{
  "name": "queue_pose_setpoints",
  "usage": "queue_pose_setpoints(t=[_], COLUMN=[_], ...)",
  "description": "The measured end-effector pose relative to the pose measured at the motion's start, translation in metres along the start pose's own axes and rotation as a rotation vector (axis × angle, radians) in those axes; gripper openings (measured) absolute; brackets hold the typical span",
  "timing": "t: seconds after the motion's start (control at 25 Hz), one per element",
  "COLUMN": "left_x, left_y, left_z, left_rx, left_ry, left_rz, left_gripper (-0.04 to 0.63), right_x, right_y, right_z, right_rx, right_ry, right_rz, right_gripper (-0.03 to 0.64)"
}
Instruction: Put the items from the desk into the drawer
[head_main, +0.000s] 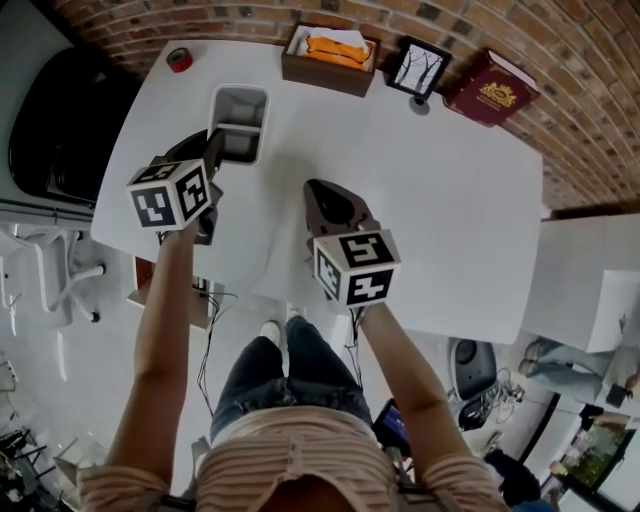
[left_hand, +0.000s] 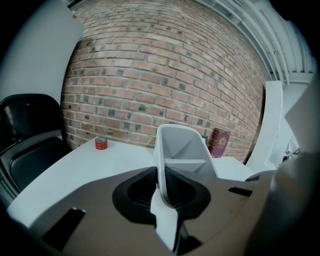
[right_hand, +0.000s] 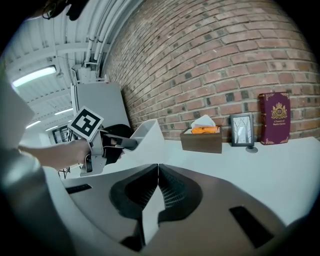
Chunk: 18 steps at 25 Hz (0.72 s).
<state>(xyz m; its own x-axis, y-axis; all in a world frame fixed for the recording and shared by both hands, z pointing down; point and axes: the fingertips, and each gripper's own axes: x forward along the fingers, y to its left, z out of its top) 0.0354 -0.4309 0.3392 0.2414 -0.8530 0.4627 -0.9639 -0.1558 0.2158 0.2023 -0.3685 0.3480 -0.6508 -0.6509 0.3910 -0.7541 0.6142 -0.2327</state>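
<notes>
One view, left gripper's, shows tongs clamping bin.

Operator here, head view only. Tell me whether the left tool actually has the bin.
Observer: Yes. The left tool is shut on the bin, gripping its near wall.
Operator: Now check the right tool.
Observer: The right tool is shut with nothing in it.
Operator: Report the bin's inside.
Observer: A divider crosses it; the part I see holds nothing.
</notes>
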Motion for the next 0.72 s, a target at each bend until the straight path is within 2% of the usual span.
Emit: queue_pose_setpoints(t=[0.36,0.72], left_x=[-0.064,-0.132], left_y=[0.024,0.087], left_z=[0.012,0.004], left_rx=[-0.022,-0.02], left_ry=[-0.079,-0.097], left_rz=[0.033,0.03], left_gripper=[0.048,0.048], right_x=[0.005,0.019], right_y=[0.049,0.128], right_z=[0.001,0.0], right_rx=[-0.032,-0.045], right_ry=[0.001,-0.007], right_rz=[0.06,0.049], right_gripper=[0.017,0.017])
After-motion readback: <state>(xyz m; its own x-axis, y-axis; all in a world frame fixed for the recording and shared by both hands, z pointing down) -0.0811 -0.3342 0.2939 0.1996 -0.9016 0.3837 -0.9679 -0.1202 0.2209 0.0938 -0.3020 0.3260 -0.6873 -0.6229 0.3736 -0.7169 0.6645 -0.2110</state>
